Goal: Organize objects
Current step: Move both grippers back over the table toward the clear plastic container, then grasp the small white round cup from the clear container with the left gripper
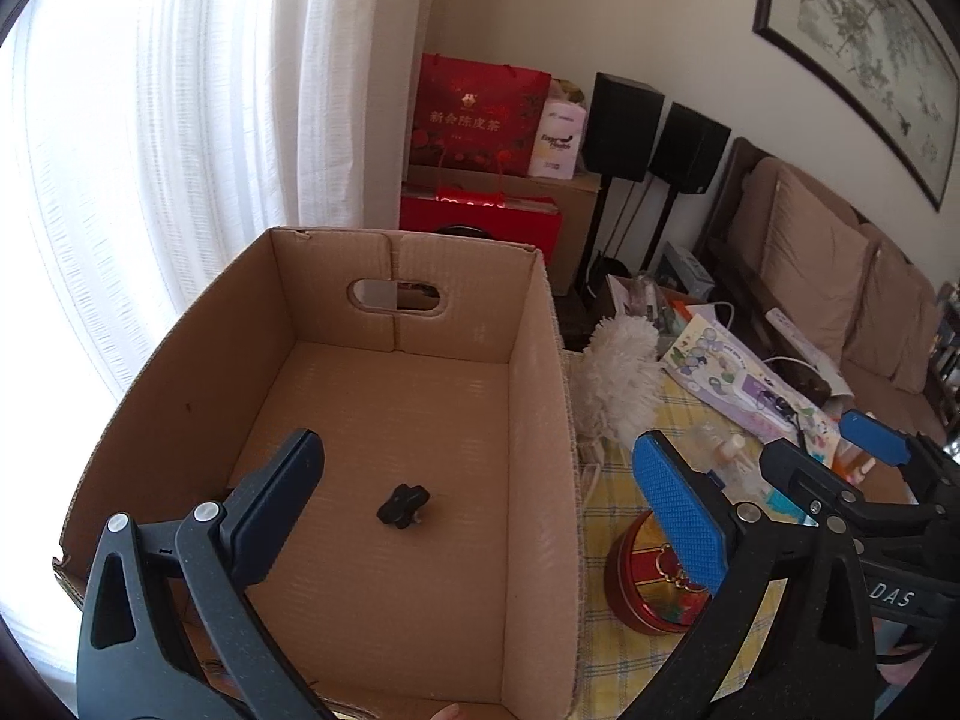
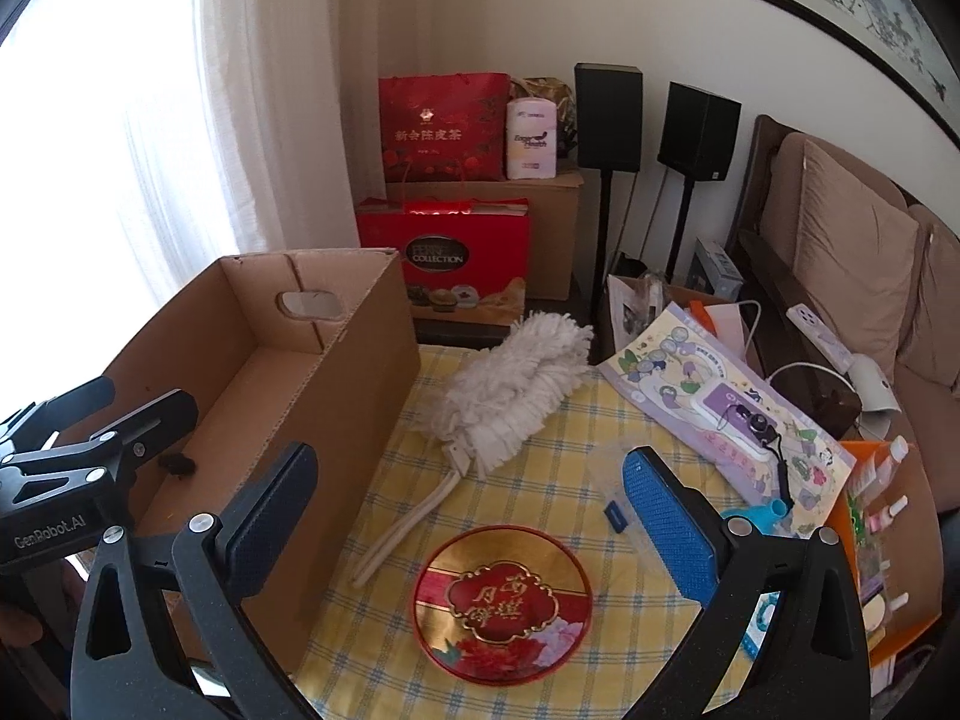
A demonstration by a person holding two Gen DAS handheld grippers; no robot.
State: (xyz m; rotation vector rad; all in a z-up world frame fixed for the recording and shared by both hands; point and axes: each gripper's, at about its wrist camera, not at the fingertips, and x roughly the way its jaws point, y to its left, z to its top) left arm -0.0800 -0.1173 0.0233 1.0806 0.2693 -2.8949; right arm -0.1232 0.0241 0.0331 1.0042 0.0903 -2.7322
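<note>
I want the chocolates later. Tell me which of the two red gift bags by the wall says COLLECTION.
The lower red gift bag, standing in front of the brown carton. The upper red gift bag, on top of that carton, carries gold Chinese characters instead.

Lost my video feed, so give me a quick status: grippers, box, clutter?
Left gripper and right gripper open, empty. Cardboard box holds one small black knob. Duster, round red tin on table beside box.

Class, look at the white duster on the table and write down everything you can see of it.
The duster has a fluffy white head of soft strands, looking like yarn or microfibre, and a flat white handle that looks like plastic. It lies flat on the yellow checked tablecloth, its head toward the far edge and its handle toward the round red tin. It lies beside the cardboard box. Neither gripper touches it.
</note>
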